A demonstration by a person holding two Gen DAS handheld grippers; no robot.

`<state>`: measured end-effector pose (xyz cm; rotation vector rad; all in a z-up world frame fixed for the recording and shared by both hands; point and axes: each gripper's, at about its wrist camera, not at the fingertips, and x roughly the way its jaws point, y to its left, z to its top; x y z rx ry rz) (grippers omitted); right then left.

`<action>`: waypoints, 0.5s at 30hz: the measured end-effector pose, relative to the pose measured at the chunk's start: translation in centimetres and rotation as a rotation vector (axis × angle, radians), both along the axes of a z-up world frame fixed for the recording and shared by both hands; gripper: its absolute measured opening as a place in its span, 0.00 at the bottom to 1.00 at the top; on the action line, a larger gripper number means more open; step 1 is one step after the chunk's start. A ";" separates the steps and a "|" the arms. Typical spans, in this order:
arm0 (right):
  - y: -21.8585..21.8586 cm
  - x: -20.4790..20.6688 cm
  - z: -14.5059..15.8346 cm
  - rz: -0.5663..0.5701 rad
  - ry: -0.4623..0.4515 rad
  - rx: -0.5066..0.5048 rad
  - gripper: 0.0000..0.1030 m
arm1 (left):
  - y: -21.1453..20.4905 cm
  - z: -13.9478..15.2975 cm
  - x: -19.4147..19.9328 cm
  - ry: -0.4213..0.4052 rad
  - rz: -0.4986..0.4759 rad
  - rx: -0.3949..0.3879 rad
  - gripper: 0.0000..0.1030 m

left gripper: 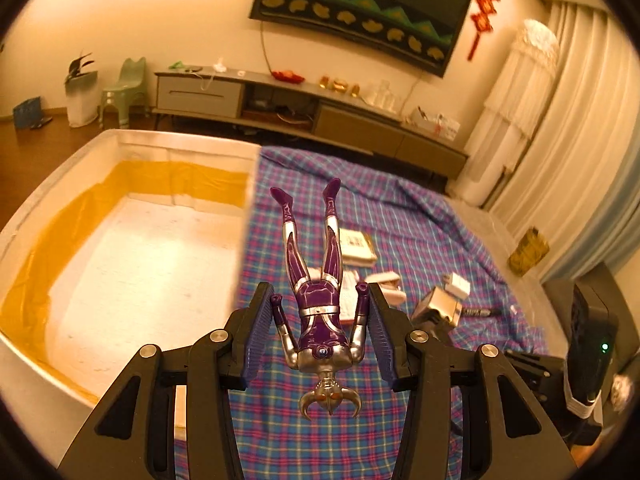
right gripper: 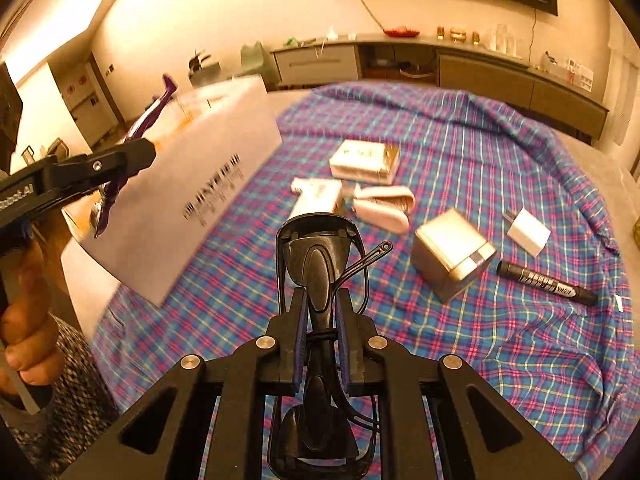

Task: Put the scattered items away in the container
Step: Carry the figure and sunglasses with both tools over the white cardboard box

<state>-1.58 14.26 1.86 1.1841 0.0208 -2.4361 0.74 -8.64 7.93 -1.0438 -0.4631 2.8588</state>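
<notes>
My left gripper (left gripper: 320, 300) is shut on a purple and silver toy figure (left gripper: 318, 312), pads against its arms, legs pointing away; it hangs above the plaid cloth, just right of the white foam box (left gripper: 248, 216) with yellow tape inside. My right gripper (right gripper: 320, 312) is shut on folded black glasses (right gripper: 320, 248) above the cloth. In the right wrist view the left gripper (right gripper: 132, 152), the figure (right gripper: 154, 110) and the box wall (right gripper: 192, 200) are at the left.
On the plaid cloth (right gripper: 480, 340) lie a white carton (right gripper: 364, 158), a small box (right gripper: 318, 196), a pink stapler (right gripper: 384, 204), a silver tin (right gripper: 452, 254), a white charger (right gripper: 528, 230) and a black marker (right gripper: 548, 284). A TV cabinet (left gripper: 280, 100) stands behind.
</notes>
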 end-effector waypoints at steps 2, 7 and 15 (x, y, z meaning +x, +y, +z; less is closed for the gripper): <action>-0.6 0.5 0.9 -0.002 0.019 -0.019 0.14 | -1.5 0.2 0.3 0.000 0.018 0.021 0.47; -3.1 1.8 2.6 0.025 0.059 -0.044 0.14 | -4.4 0.6 0.7 -0.003 0.054 0.074 0.47; -9.1 2.8 5.3 0.128 0.072 -0.080 0.14 | -8.5 0.8 0.7 -0.012 0.112 0.125 0.47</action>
